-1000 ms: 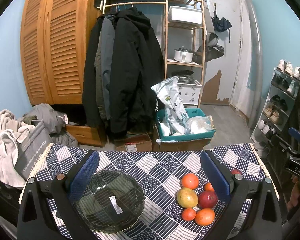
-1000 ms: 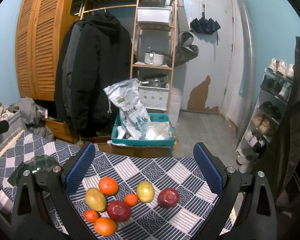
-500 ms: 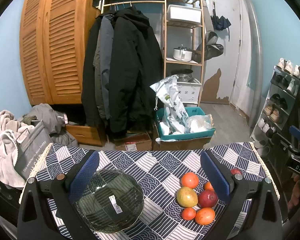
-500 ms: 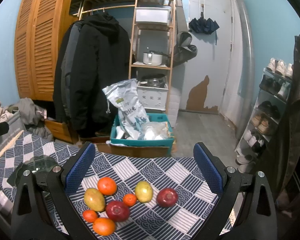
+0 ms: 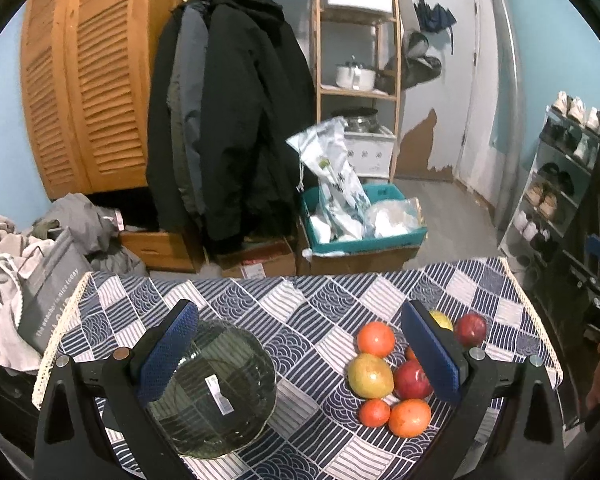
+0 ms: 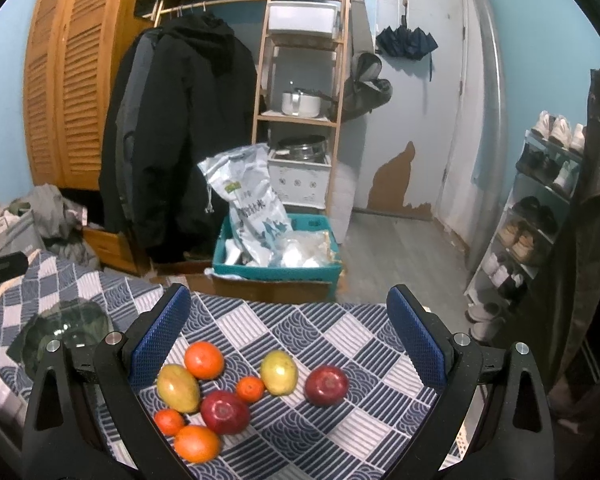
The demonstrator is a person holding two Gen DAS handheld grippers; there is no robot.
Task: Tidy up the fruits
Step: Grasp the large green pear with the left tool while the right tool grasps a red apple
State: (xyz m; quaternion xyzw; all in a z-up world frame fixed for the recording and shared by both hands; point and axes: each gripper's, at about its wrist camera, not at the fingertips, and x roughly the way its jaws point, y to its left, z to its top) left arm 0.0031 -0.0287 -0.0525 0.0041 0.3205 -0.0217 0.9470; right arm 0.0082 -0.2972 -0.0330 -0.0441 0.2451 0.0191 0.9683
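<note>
Fingers of the left gripper point(image 5: 298, 354) stand wide and empty above the glass bowl point(image 5: 212, 390), which now sits lower and closer in the left wrist view than a second ago, indicating a slight advance toward the patterned tablecloth point(image 5: 324, 300); the fruit cluster point(image 5: 392, 376) lies loose to the bowl's right. Right wrist view: the right gripper point(image 6: 288, 338) is likewise spread wide, holding nothing, over seven fruits point(image 6: 236, 388) almost unshifted, so sorting appears not yet begun.

left tongs point(image 5: 298, 354): jaws spread wide, holding nothing | right tongs point(image 6: 287, 338): jaws spread wide, holding nothing, level
</note>
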